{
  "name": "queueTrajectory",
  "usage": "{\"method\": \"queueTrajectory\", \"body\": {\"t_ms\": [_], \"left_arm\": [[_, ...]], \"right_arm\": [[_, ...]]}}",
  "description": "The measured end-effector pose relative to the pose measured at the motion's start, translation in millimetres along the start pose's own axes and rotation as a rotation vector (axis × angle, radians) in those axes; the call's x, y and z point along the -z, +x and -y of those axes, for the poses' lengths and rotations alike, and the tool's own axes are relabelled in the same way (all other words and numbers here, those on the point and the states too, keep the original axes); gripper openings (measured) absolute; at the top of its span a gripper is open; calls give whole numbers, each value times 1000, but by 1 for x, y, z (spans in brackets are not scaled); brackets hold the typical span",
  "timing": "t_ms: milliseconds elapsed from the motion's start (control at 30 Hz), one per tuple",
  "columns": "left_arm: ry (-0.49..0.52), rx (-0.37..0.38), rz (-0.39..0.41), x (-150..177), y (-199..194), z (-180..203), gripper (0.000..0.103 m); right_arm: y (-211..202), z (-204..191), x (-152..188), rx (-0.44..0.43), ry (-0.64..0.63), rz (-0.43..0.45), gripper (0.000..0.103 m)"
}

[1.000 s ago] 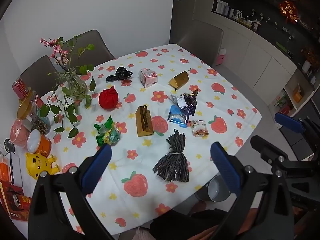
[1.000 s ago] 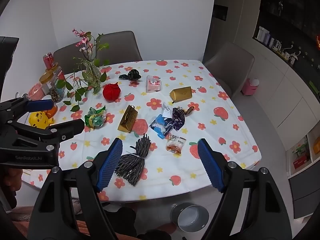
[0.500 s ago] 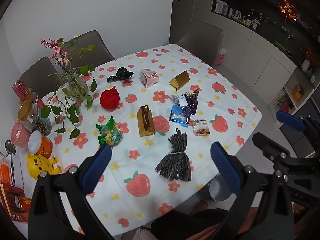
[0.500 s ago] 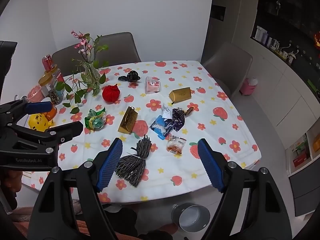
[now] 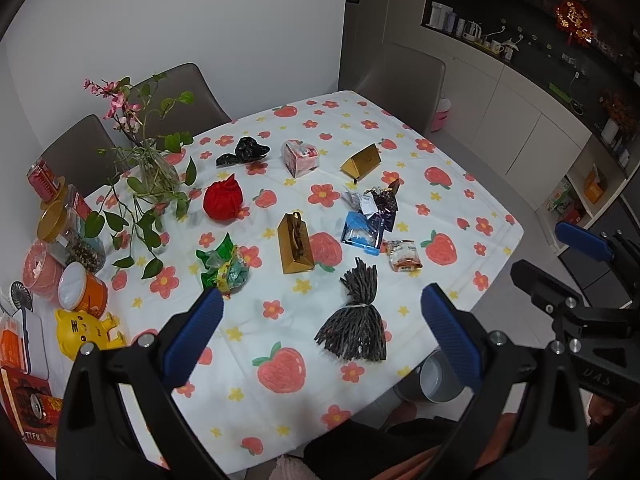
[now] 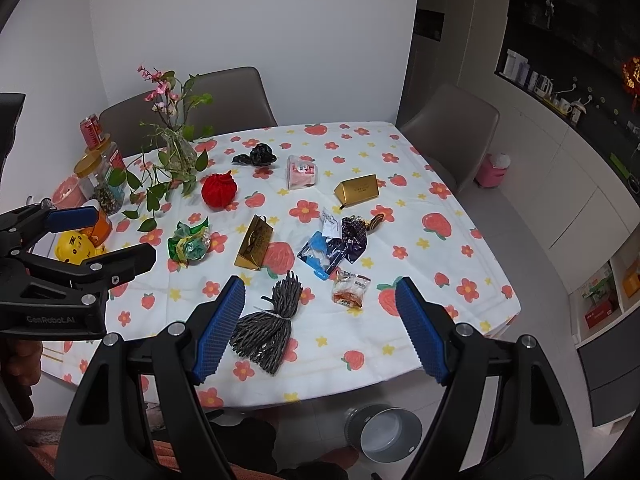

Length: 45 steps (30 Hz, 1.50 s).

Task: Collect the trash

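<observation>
both the left gripper (image 5: 320, 320) and the right gripper (image 6: 320, 320) hang above the near table edge with jaws wide and holding nothing, so the sensible first pick looks like the crinkled orange-and-clear snack wrapper (image 6: 351, 289) near the front edge, dropped straight into the grey round bin (image 6: 384, 432) on the floor below. come down steeply and pinch its raised middle (flat film slips), steering clear of the dark tied yarn tassel (image 6: 269, 323) just beside it and the gold paper gift box (image 6: 254, 242) behind.

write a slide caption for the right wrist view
Open right gripper above a floral table strewn with wrappers, grey bin on the floor.
</observation>
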<state>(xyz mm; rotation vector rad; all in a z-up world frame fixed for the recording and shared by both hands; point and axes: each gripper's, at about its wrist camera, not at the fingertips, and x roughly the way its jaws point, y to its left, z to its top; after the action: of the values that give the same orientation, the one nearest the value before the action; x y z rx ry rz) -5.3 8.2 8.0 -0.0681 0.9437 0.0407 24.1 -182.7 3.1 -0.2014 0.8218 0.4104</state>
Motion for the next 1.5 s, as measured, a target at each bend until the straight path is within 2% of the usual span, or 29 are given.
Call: {"method": "queueTrajectory", "body": {"t_ms": [1233, 1500], "left_arm": [[12, 10, -3, -1, -6, 0, 99], [26, 15, -8, 1, 7, 20, 99]], "right_arm": [[0, 2, 2, 10, 12, 1, 75], [1, 9, 6, 24, 25, 2, 75]]}}
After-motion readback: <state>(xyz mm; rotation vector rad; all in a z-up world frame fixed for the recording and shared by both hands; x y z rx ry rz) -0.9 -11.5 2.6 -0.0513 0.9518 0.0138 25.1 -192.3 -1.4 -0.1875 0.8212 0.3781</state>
